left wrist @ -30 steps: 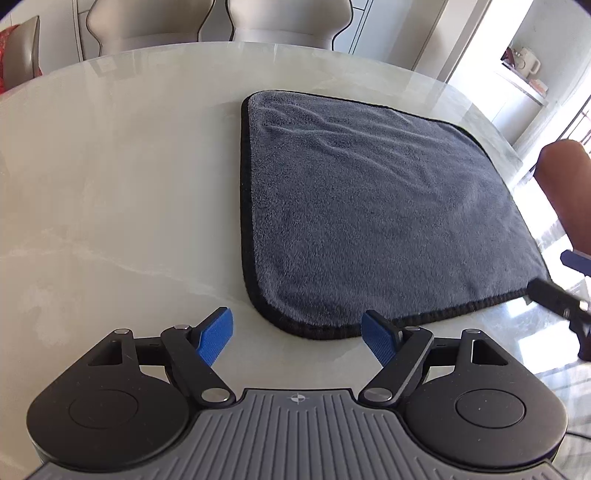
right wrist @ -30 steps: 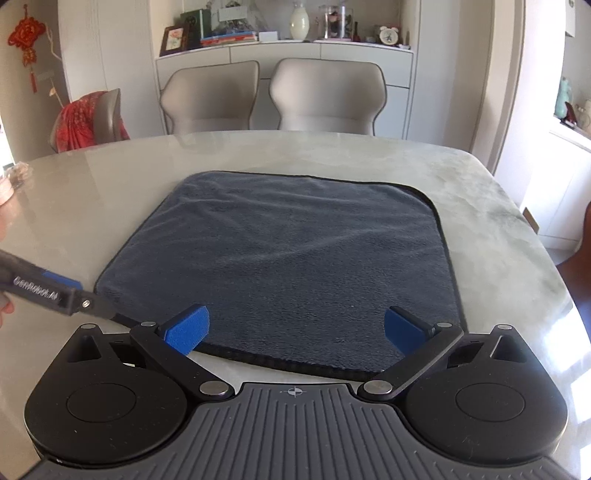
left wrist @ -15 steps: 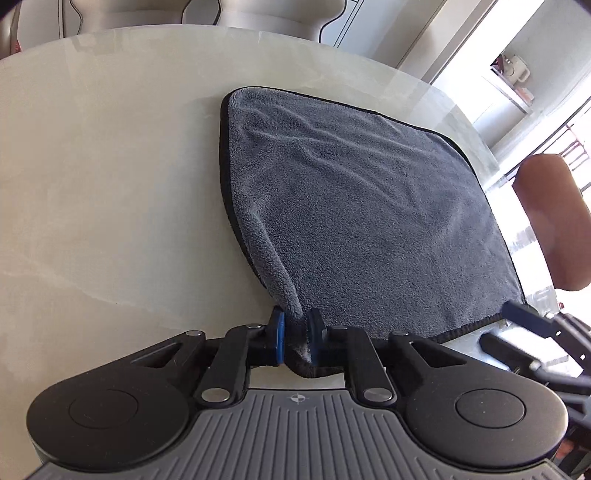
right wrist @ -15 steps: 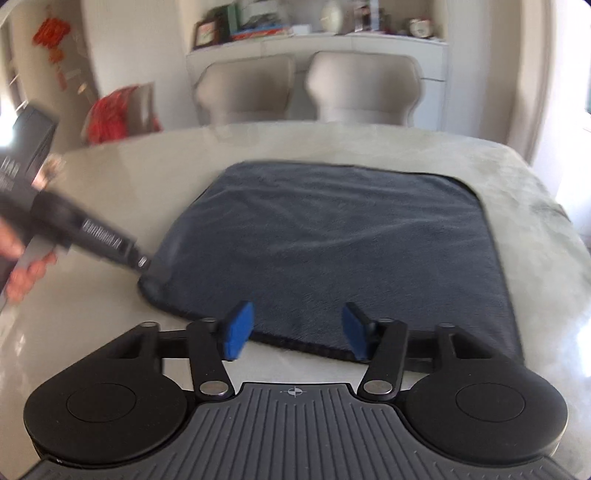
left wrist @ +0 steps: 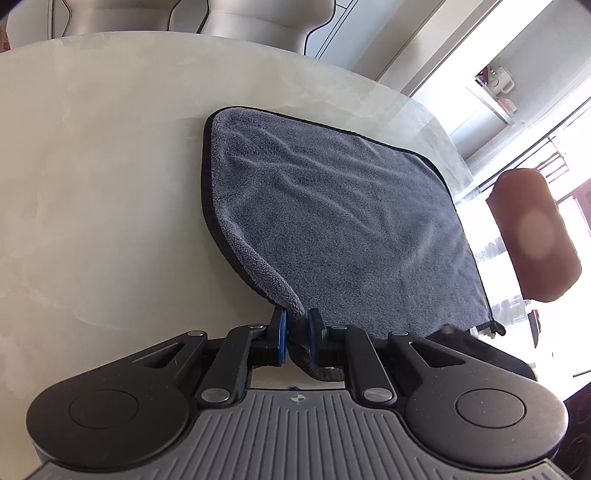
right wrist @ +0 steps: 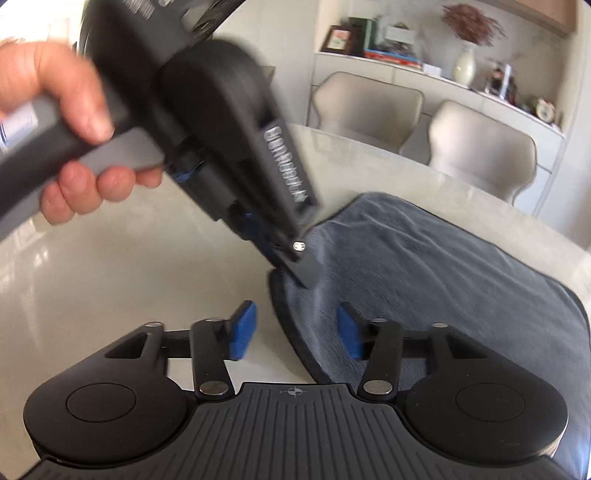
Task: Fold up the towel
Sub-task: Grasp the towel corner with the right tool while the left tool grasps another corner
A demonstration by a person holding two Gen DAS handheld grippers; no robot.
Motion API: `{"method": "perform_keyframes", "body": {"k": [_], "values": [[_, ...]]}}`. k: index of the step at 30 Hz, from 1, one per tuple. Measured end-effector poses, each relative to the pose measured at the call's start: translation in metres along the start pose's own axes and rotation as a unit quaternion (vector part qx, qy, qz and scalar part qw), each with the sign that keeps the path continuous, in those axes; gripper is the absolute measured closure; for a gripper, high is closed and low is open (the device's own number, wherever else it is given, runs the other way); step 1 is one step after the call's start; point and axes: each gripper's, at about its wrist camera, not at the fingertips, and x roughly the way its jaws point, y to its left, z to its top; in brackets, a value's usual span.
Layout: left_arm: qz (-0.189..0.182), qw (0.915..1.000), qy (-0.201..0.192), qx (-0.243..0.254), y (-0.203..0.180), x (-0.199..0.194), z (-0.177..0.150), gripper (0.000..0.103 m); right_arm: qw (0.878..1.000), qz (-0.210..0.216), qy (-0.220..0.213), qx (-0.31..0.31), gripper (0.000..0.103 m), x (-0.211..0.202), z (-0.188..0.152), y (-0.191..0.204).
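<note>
my left gripper (left wrist: 296, 334) pinches the towel (left wrist: 343, 221) corner to lift it; right gripper (right wrist: 291, 330) gapes over the edge, holding nothing.

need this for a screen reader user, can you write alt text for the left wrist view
The left tool is shut on the near left corner of a grey towel, lifting that corner slightly off a pale marble-look table. The rest of the towel lies flat and a little wrinkled, with two beige chairs beyond the table's far edge.
</note>
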Motion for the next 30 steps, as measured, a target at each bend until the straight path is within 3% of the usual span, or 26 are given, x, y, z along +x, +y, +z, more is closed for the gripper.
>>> {"method": "perform_keyframes", "body": {"k": [1,5,9,10,12,22,30], "values": [[-0.001,1.0000,0.000,0.000,0.000,0.000,0.001,0.092,1.000,0.002,0.001,0.003,0.083,0.003,0.001,-0.001],[-0.002,1.0000,-0.003,-0.008,0.003,0.001,0.005,0.083,0.999,0.011,0.012,0.033,0.096,0.014,0.007,-0.009],[-0.004,0.9989,-0.026,-0.039,0.018,-0.004,0.017,0.041,0.999,0.014,-0.004,0.040,0.098,0.005,0.013,-0.019],[0.002,0.9985,-0.034,-0.044,0.021,-0.005,0.021,0.038,0.999,0.013,-0.007,0.041,0.098,0.004,0.014,-0.021],[0.015,0.9976,-0.046,-0.049,0.029,-0.004,0.033,0.038,0.999,0.012,-0.016,0.041,0.098,-0.001,0.018,-0.024],[0.022,0.9963,-0.017,-0.081,0.058,0.038,0.088,0.035,0.996,0.020,-0.043,0.073,0.098,-0.021,0.017,-0.038],[0.010,0.9944,-0.019,-0.104,0.063,0.064,0.121,0.033,0.996,0.024,-0.048,0.077,0.098,-0.029,0.015,-0.043]]}}
